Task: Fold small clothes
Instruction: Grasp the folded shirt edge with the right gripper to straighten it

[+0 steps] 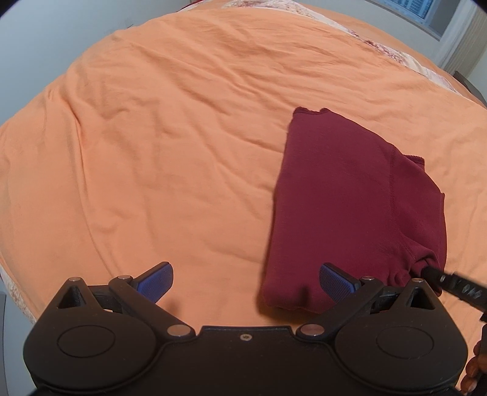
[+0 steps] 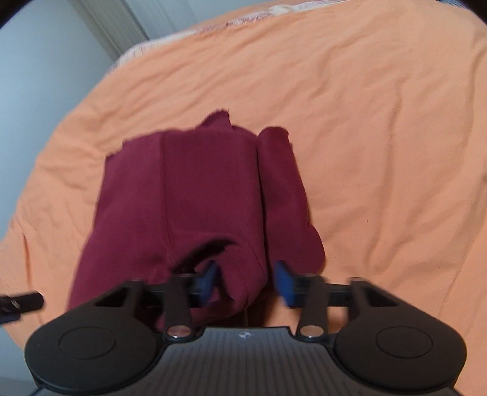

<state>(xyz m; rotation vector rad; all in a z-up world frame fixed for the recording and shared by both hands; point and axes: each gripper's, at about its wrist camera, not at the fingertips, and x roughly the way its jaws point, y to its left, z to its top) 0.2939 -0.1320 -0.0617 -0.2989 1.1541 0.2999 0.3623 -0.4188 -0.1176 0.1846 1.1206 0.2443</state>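
Note:
A maroon garment [image 1: 341, 198] lies partly folded on the orange bedsheet [image 1: 167, 137], on the right side of the left wrist view. My left gripper [image 1: 246, 280] is open just left of the garment's near edge. Its right pad [image 1: 334, 280] hovers over the cloth's corner, and nothing sits between the fingers. In the right wrist view my right gripper [image 2: 246, 281] is shut on a bunched fold at the near end of the garment [image 2: 197, 189]. This frame is blurred. The right gripper [image 1: 432, 274] also shows in the left wrist view, with the cloth puckered at its tip.
The orange sheet [image 2: 380, 137] covers a bed and is wrinkled all over. A patterned cover [image 1: 395, 51] shows at the far edge, with a pale wall and a window [image 1: 426, 12] beyond. The left gripper's finger [image 2: 21, 301] appears at the left edge of the right wrist view.

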